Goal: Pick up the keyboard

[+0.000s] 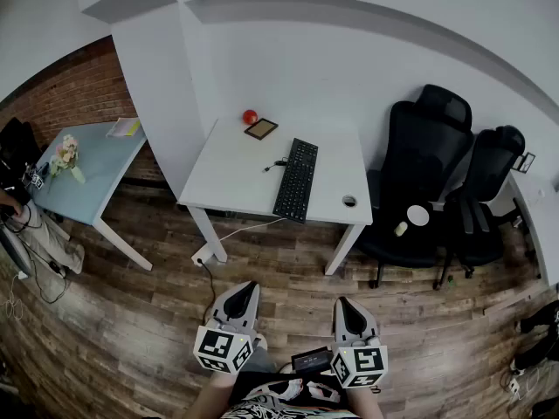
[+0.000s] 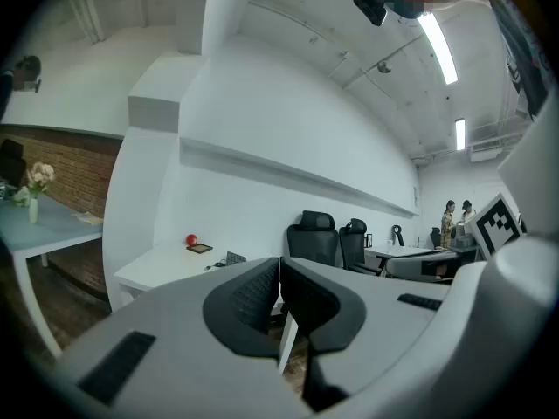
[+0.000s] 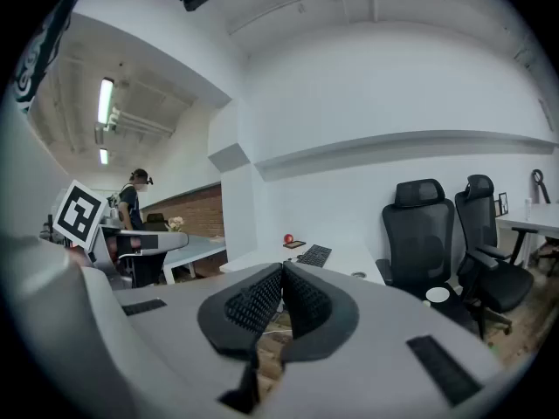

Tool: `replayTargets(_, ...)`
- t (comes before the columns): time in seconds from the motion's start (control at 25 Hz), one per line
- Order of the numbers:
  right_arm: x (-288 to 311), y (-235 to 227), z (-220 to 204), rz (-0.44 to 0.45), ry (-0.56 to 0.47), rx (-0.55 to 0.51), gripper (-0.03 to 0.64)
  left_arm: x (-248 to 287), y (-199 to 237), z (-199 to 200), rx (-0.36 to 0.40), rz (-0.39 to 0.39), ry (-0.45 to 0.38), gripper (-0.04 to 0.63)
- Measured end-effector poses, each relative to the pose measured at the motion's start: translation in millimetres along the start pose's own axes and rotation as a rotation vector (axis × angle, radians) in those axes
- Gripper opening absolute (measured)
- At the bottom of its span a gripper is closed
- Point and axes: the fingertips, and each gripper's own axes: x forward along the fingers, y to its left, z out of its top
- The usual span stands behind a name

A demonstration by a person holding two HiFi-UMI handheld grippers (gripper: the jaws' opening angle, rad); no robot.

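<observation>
A black keyboard (image 1: pixel 297 180) lies lengthwise on a white desk (image 1: pixel 236 177) across the room, its cable running off the left side. The right gripper view shows the keyboard (image 3: pixel 315 255) far off; in the left gripper view only a corner of the keyboard (image 2: pixel 234 258) peeks over the jaws. My left gripper (image 1: pixel 249 288) and right gripper (image 1: pixel 343 305) hang side by side over the wooden floor, well short of the desk. Both are shut with nothing between the pads.
A red ball (image 1: pixel 250 116) and a small framed tablet (image 1: pixel 261 128) sit at the desk's far end. Two black office chairs (image 1: pixel 428 173) stand to the right. A light blue table (image 1: pixel 87 168) with flowers is on the left. People stand in the background.
</observation>
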Motion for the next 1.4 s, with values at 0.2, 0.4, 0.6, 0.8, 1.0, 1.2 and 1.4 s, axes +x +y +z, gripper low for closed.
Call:
replayTargets(0.2, -1.3, 3.2, 1.0, -0.001, -0.006, 0.003, 0.029, -6.5, 3.5, -0.3, -0.008, 0.017, 0.007, 0.020)
replayTargets(0.4, -4.1, 1.2, 1.4, 0.003, -0.006, 0.008, 0.029, -8.3, 0.3, 1.8, -0.003, 0.036, 0.008, 0.020)
replayTargets(0.6, -11.3, -0.1, 4.8, 0.030, -0.053, 0.063, 0.030, -8.1, -8.3, 2.9, 0.014, 0.039, 0.006, 0.020)
replayTargets(0.8, -11.5, -10.5, 4.5, 0.010, -0.050, 0.050, 0.031, 0.7, -13.9, 6.2, 0.044, 0.045, 0.001, 0.020)
replayTargets(1.0, -3.5, -22.5, 10.5, -0.007, -0.073, 0.028, 0.031, 16.1, -12.5, 13.9, 0.043, 0.047, -0.017, 0.020)
replayTargets(1.2, 16.7, -30.0, 11.8, -0.009, -0.057, 0.025, 0.031, 33.4, 1.6, 9.7, 0.033, 0.072, -0.015, 0.020)
replayTargets(1.4, 53.1, -44.7, 11.1, -0.018, -0.036, 0.020, 0.031, 72.0, 24.0, 9.1, 0.018, 0.076, -0.017, 0.020)
